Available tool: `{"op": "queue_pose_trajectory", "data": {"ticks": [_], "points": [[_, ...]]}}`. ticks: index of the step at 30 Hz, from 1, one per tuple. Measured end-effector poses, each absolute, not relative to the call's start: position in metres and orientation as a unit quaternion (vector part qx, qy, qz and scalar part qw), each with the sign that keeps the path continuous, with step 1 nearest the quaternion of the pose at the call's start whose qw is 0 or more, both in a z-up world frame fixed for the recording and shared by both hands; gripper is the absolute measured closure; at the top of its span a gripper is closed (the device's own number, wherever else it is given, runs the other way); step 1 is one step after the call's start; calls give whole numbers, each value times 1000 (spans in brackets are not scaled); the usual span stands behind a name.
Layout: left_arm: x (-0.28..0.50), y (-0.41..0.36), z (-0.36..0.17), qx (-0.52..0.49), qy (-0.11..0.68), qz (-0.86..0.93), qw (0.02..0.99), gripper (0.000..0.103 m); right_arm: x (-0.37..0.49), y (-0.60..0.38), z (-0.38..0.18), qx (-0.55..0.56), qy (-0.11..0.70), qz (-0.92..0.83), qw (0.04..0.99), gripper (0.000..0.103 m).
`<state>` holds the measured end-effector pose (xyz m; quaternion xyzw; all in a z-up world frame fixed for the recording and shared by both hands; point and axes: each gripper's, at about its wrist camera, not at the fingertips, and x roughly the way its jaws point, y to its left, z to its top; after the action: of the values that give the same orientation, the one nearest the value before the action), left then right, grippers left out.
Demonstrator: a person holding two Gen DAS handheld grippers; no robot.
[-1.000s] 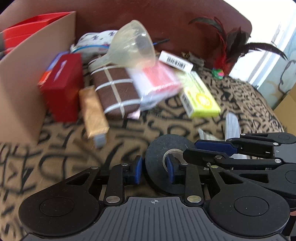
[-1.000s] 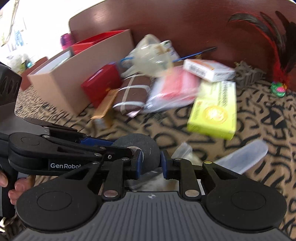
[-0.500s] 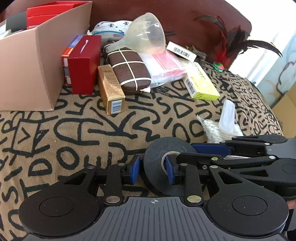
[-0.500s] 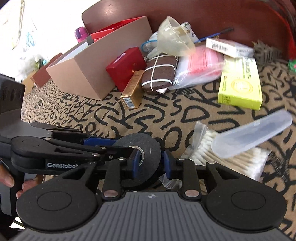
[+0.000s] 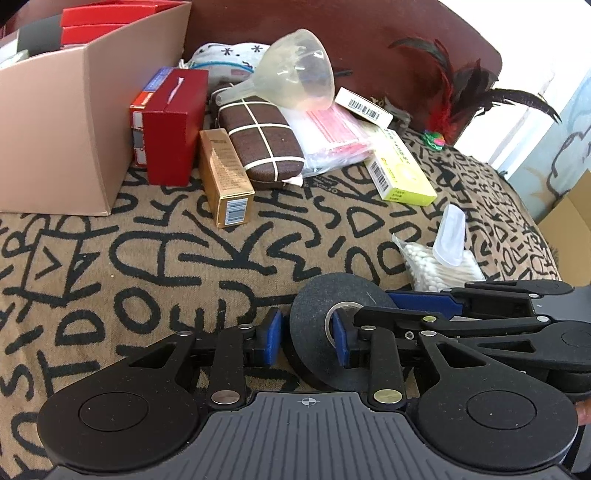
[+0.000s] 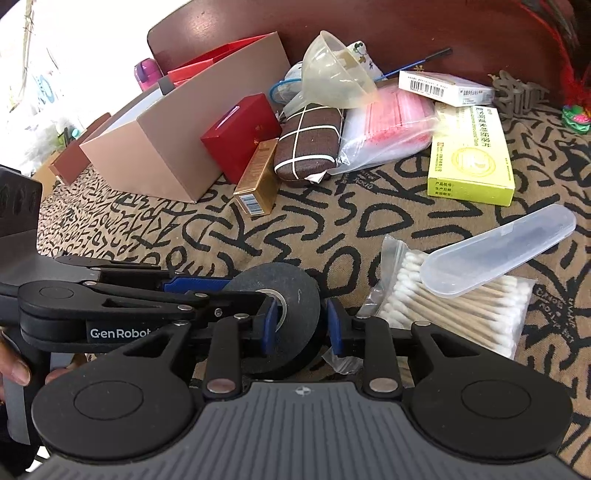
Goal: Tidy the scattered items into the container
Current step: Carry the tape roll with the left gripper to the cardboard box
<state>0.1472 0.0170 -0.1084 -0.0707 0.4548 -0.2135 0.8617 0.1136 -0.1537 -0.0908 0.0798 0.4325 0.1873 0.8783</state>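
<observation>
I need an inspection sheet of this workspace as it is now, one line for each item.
Surface: tan cloth with black letters.
Job's things: tape roll between both grippers; cardboard box at left.
Clutter: funnel on checked case; gold box; yellow box; cotton swabs under clear case.
Grippers: left gripper and right gripper each straddle the roll's wall; grip unclear.
Cables: thin blue cord beside funnel.
Surroundings: dark headboard; feather toy.

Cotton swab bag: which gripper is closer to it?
Right. The cotton swab bag lies just beside the right gripper; the left gripper is farther off, with the right one between.
</observation>
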Motion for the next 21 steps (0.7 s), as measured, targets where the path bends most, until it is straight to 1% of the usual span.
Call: {"op": "queue_pose_trajectory", "data": {"ticks": [6, 12, 16, 21], "points": [[121, 33, -95, -90, 453, -209, 862, 76, 92, -136, -72, 55, 429, 192, 881, 72], [100, 67, -52, -104, 399, -184, 892, 76, 85, -102, -28, 12, 386, 222, 895, 72], [102, 104, -17, -111, 352, -156, 916, 76, 101, -65, 7, -27, 348, 257, 901, 72], [125, 168, 15, -159, 305, -104, 933, 76, 149, -3, 45, -63, 318, 302, 897, 72]]}}
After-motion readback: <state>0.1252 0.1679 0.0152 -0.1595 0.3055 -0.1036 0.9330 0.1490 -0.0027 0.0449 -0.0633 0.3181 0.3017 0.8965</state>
